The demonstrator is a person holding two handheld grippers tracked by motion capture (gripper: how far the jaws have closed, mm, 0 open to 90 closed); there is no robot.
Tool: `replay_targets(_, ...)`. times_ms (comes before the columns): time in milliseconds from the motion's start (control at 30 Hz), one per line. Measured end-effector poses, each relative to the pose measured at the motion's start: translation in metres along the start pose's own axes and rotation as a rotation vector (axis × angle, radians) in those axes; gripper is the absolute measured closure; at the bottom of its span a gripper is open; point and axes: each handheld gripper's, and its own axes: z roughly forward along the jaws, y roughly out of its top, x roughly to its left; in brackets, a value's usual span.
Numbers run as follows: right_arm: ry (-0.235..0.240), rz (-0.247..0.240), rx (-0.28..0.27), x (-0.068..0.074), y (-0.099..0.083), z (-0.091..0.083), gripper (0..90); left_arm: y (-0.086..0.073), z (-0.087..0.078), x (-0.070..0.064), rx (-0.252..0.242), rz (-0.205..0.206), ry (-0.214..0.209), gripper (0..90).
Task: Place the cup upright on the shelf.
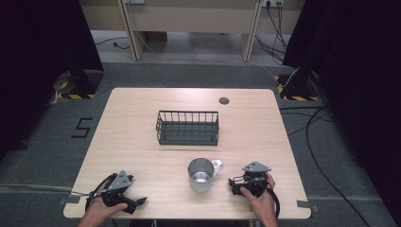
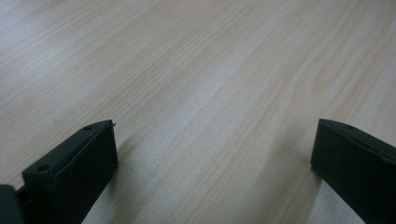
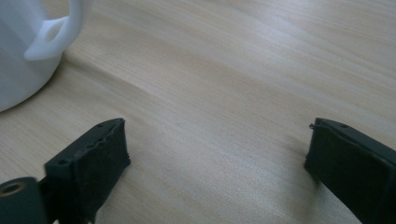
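Mug stands upright at the table's near middle, just left of the right gripper; basket beyond. Both grippers, left included, rest with jaws apart, empty.

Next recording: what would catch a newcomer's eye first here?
A shiny metal mug stands upright near the table's front edge, its handle toward the open right gripper. Behind it, mid-table, sits a dark wire basket. The left gripper, also open, rests at the front-left corner.
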Motion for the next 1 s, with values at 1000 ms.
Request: replay_targets(1000,0.019,-0.008,-0.219,0.010,-0.009,-0.042,16.7,0.000,0.000,0.000,0.003,0.006,-0.005,0.0)
